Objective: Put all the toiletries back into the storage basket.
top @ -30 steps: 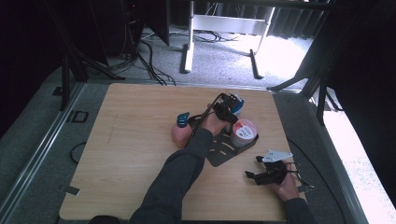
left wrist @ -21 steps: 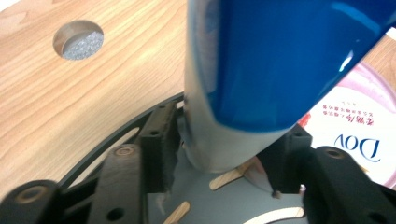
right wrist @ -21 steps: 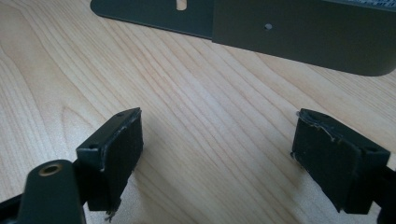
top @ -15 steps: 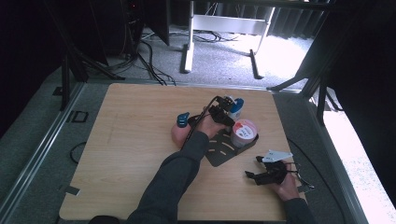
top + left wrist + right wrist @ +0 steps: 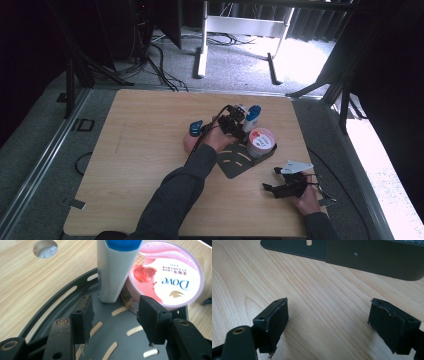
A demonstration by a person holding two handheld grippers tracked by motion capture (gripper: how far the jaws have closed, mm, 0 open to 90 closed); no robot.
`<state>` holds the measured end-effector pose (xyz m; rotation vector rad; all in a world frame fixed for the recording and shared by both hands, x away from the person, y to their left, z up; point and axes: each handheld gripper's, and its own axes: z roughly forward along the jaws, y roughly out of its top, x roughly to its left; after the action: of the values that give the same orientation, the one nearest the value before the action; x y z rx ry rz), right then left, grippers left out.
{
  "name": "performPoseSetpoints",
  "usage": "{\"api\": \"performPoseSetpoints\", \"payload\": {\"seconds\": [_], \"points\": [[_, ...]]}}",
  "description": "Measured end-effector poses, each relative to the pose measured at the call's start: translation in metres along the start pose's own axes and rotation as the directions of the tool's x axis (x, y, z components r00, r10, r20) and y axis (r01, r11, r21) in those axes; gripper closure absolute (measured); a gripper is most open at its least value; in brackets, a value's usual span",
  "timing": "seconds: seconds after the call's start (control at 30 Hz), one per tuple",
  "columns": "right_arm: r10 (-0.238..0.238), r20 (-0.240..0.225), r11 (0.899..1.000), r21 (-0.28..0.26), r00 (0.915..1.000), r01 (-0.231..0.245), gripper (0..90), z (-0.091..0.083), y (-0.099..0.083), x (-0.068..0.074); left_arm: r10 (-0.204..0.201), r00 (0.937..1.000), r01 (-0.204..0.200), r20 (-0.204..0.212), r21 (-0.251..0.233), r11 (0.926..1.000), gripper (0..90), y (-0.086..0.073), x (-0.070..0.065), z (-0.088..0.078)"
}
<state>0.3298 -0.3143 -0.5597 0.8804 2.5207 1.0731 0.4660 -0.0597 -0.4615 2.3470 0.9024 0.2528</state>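
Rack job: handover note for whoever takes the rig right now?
Left hand-held gripper: open, over the dark rack, jaws just short of the white bottle; nothing between them, and they have just closed a little.
Right hand-held gripper: open, empty, low over the bare table near the rack's edge.
Things: bottle with blue cap upright in the rack, pink Dove tub right beside it, also in the rack.
Done: both items sit in the rack.
Left: probably gripping the bottle; not yet held.
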Motion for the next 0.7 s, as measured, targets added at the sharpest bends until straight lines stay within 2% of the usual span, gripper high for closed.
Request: {"api": "performPoseSetpoints", "payload": {"seconds": [0.3, 0.4, 0.7], "points": [[0.001, -0.001, 1.0, 0.001, 1.0, -0.001, 16.0, 0.0, 0.0, 0.0, 0.04, 0.9992, -0.04, 0.002, 0.012, 0.9991, 51.7, -0.016, 0.005, -0.023], [0.0, 0.0, 1.0, 0.001, 1.0, 0.0, 16.0, 0.0, 0.0, 0.0, 0.028, 0.9995, -0.028, 0.011, 0.007, 0.9996, 53.7, -0.021, 0.008, -0.028], [0.001, 0.0, 1.0, 0.001, 1.0, -0.001, 16.0, 0.0, 0.0, 0.0, 0.096, 0.9952, -0.096, -0.017, 0.0, 0.9954, 69.0, -0.029, 0.01, -0.05]]}}
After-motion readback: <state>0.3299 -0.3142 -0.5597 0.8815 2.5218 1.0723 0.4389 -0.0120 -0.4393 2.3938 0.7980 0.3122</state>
